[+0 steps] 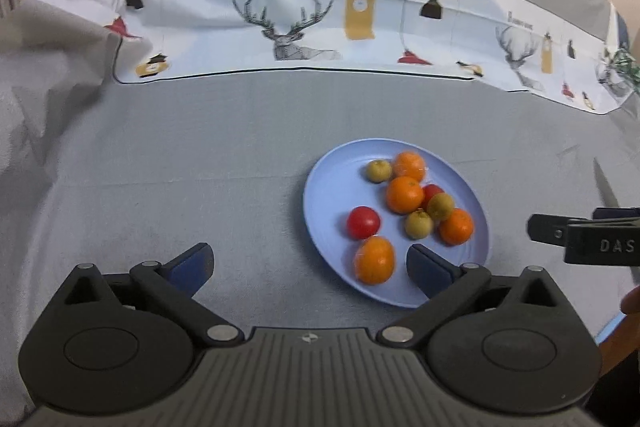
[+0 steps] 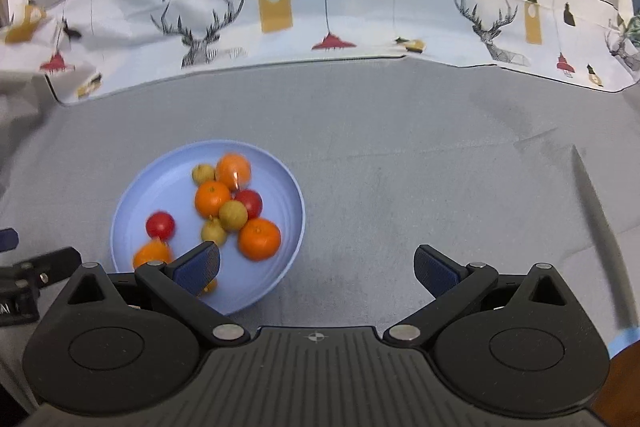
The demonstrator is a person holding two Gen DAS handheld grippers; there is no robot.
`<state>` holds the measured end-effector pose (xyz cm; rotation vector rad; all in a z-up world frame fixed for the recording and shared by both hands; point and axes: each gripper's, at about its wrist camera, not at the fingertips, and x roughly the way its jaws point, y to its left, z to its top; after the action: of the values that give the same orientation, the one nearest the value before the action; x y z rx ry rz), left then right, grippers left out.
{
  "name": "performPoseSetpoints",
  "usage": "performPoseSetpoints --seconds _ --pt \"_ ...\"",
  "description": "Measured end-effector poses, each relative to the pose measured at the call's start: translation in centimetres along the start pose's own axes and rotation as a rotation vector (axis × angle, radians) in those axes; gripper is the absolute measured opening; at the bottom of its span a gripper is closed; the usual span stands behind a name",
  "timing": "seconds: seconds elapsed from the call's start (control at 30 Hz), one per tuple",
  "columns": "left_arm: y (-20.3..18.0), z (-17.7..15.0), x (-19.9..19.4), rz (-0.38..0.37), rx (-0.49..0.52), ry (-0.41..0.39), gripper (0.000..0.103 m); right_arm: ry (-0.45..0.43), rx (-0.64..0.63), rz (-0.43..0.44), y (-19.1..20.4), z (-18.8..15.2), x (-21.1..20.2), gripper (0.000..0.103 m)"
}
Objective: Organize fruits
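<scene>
A light blue plate (image 1: 332,187) lies on the grey cloth and holds several fruits: oranges (image 1: 405,194), red tomatoes (image 1: 363,222) and small yellow-green fruits (image 1: 419,224). My left gripper (image 1: 310,263) is open and empty, just in front of the plate's near left rim. The plate (image 2: 160,183) also shows in the right wrist view with its oranges (image 2: 259,238) and tomatoes (image 2: 160,224). My right gripper (image 2: 316,267) is open and empty, to the right of the plate, its left finger (image 2: 199,266) over the plate's near edge.
A white printed cloth with deer and lamps (image 1: 288,27) lies across the back of the table (image 2: 400,167). Crumpled grey fabric (image 1: 40,87) rises at the left. The right gripper's body (image 1: 584,239) shows at the right edge of the left wrist view.
</scene>
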<state>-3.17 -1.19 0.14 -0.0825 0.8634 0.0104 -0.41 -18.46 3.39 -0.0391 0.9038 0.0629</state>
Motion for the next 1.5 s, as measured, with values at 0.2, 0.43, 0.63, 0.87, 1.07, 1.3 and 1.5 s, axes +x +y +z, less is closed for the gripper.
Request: performPoseSetpoints --seconds 0.2,0.43,0.63,0.87,1.07,1.3,1.5 --pt "0.2 0.0 0.9 0.011 -0.011 0.042 0.103 0.015 -0.013 0.008 0.4 0.1 0.8 0.102" --pt "0.2 0.0 1.2 0.018 -0.014 0.051 0.103 0.023 -0.042 0.014 1.0 0.1 1.2 0.102" --pt "-0.2 -0.1 1.5 0.015 0.004 0.064 0.103 0.023 -0.049 0.014 1.1 0.1 1.3 0.102" --pt "-0.4 -0.2 1.4 0.014 0.017 0.054 0.103 0.021 -0.055 0.013 1.2 0.2 1.3 0.102" --pt "-0.7 -0.3 1.3 0.009 0.037 0.045 0.103 0.021 -0.061 0.012 1.3 0.2 1.3 0.102" --pt "-0.9 -0.4 1.3 0.006 0.049 0.041 0.103 0.021 -0.061 0.011 1.3 0.1 1.4 0.102" --pt "-1.0 -0.4 1.2 0.004 0.054 0.036 0.103 0.021 -0.064 0.013 1.4 0.1 1.4 0.102"
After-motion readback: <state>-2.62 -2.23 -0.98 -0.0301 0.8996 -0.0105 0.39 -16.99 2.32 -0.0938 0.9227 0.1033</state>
